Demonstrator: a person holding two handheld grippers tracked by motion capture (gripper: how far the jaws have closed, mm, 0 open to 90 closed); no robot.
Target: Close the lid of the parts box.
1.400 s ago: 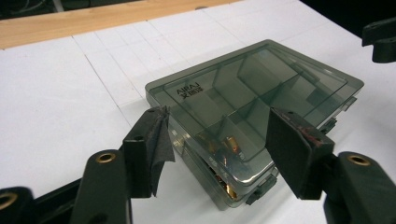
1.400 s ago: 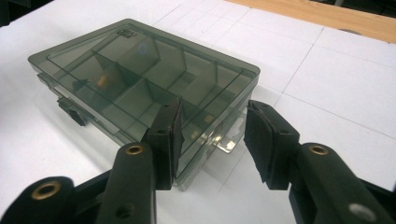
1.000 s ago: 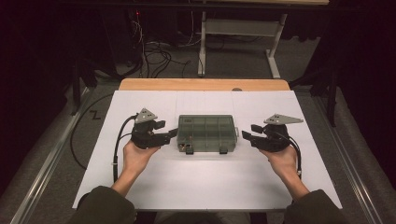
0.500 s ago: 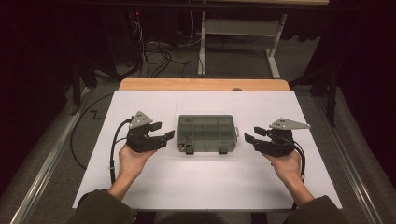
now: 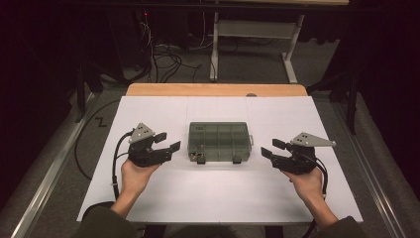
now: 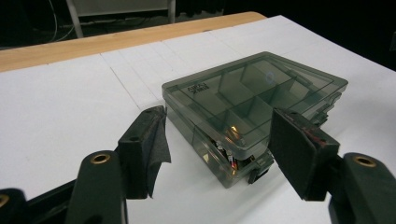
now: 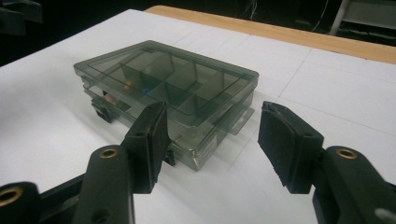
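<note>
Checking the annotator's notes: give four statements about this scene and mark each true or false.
1. The smoky translucent plastic compartment box has its lid closed. True.
2. The left claw clamps the box. False: its jaws stand open, apart from the box.
3. The box sits on the white table sheet between both claws. True.
4. The right claw holds a screwdriver. False: its jaws, just opened further, hold nothing.

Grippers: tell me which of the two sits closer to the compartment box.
The left gripper: its open jaws nearly reach the closed compartment box, while the right gripper, also open, stands farther off its other end.
</note>
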